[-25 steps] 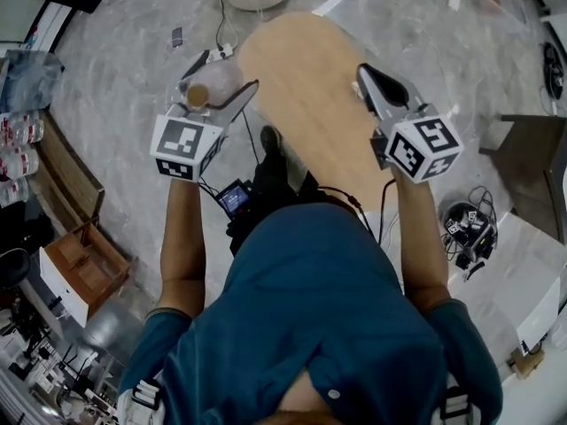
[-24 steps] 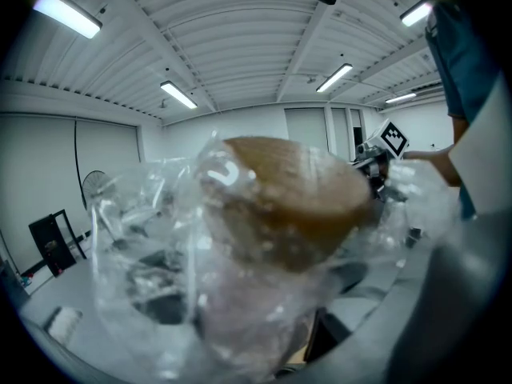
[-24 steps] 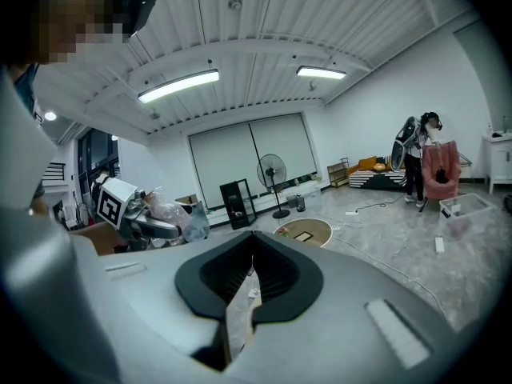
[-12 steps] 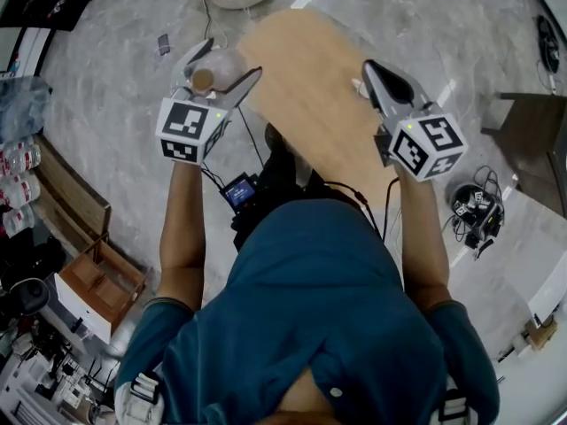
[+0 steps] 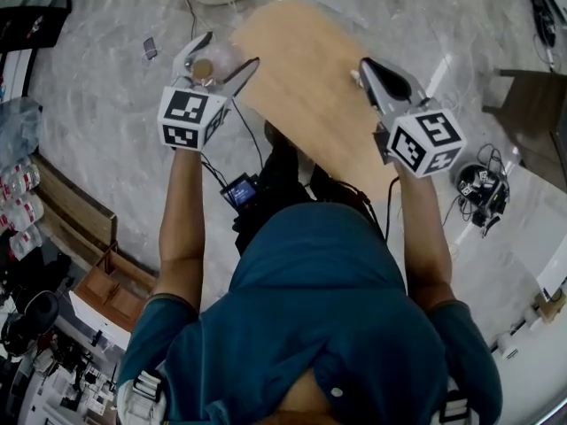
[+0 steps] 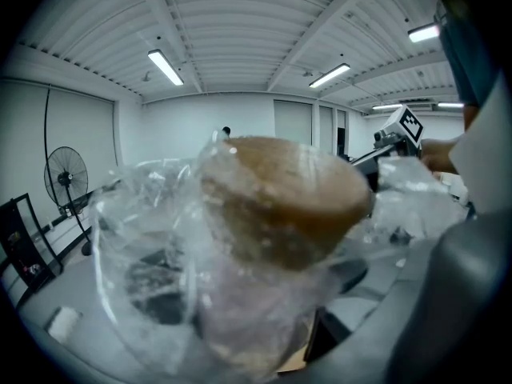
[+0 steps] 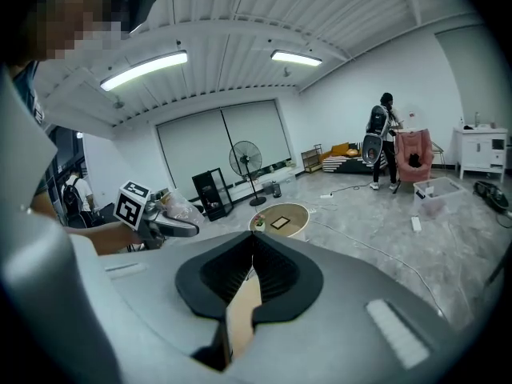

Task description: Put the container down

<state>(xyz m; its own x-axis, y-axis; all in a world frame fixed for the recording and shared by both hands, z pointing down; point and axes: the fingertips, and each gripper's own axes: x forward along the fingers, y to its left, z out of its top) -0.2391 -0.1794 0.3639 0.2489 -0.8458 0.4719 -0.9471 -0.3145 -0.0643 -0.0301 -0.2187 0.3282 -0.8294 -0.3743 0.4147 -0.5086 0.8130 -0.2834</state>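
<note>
My left tongs (image 5: 228, 51) grip container (image 6: 272, 214), over floor (image 5: 115, 131) at 9 o'clock of worktop (image 5: 306, 91) | right tongs (image 7: 254, 256) closed, empty | risk: I release before crossing the edge, it drops; slick sides may slip.

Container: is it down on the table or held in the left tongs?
Held. The container sits clamped in the left tongs, not on the wooden table.

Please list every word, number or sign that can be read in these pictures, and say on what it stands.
No readable text anywhere.
Left marker cube, right marker cube: black-and-white square patterns, no letters.
Small screen at the person's waist: too small to read.
Container: no label visible.
</note>
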